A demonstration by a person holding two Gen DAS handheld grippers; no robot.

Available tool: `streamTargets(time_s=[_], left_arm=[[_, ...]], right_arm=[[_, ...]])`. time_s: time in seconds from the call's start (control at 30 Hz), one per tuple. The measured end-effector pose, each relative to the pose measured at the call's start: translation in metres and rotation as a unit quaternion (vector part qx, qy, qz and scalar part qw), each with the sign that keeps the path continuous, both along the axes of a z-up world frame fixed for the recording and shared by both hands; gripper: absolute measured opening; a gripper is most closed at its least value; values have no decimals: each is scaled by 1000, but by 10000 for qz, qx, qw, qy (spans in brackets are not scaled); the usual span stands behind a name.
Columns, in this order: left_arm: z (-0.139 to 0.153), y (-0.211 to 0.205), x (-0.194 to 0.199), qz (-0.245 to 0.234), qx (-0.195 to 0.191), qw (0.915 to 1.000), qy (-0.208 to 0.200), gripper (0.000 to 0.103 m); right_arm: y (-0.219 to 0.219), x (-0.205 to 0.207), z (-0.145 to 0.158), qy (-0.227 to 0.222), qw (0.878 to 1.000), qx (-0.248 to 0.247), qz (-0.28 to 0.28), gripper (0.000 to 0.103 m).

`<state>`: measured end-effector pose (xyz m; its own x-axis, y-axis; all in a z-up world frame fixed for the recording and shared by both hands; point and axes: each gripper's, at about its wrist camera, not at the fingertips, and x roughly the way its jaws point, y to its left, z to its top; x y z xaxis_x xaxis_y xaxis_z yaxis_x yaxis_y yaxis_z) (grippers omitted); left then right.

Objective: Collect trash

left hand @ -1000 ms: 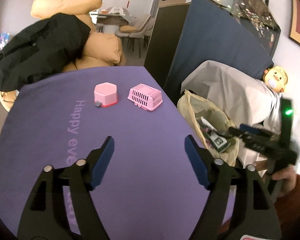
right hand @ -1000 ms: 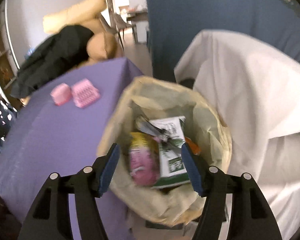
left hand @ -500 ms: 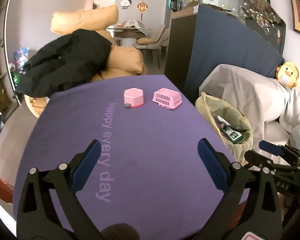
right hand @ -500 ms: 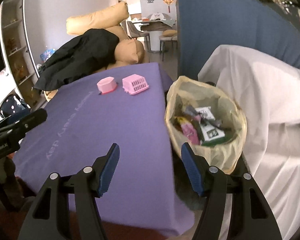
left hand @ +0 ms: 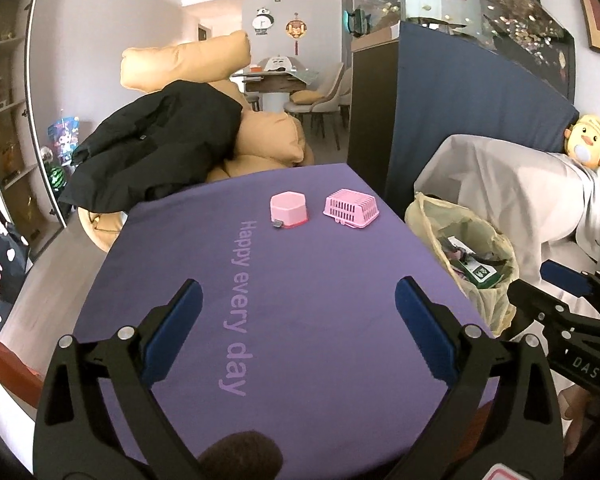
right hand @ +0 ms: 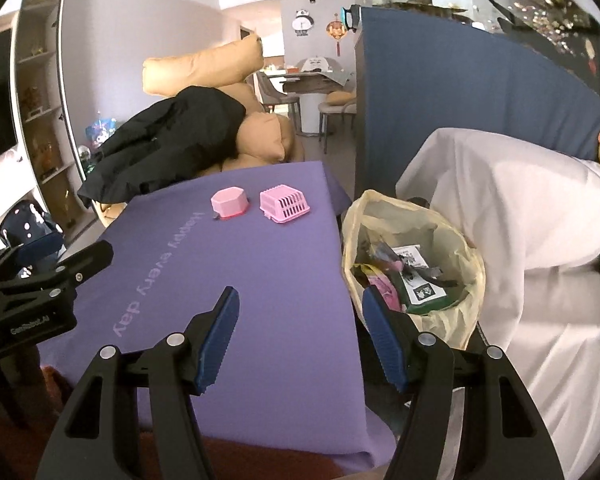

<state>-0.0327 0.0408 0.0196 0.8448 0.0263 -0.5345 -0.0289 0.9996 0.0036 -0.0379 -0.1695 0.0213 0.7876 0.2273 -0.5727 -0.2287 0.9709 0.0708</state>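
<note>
A yellowish trash bag (right hand: pixel 462 322) stands open beside the right edge of the purple-clothed table (right hand: pixel 268 264). Inside lie a green-and-white carton (right hand: pixel 418 290), a pink wrapper (right hand: pixel 384 288) and other scraps. In the left wrist view the trash bag (left hand: pixel 490 308) sits at the right, with the carton (left hand: pixel 480 270) showing. My left gripper (left hand: pixel 296 292) hovers wide open over the table, empty. My right gripper (right hand: pixel 300 298) is open and empty above the table's edge, short of the bag.
A pink hexagonal box (left hand: pixel 288 208) and a pink slatted basket (left hand: pixel 351 207) sit at the table's far end. Behind them a black jacket (left hand: pixel 156 140) lies on tan cushions. A white-draped sofa (right hand: pixel 520 208) and a dark blue cabinet (right hand: pixel 440 92) flank the bag.
Both grippers have drawn back and risen, so the whole table shows. The right one has left its place just over the bag. The left jaws have spread wider.
</note>
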Motion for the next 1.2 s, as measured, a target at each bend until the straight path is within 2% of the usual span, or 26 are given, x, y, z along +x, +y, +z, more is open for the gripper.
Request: streamTargets(time_s=[1.2], left_arm=[[2, -9, 1, -46, -4, 10000, 28, 92]], right_arm=[[-6, -2, 3, -11, 9999, 121, -107, 60]])
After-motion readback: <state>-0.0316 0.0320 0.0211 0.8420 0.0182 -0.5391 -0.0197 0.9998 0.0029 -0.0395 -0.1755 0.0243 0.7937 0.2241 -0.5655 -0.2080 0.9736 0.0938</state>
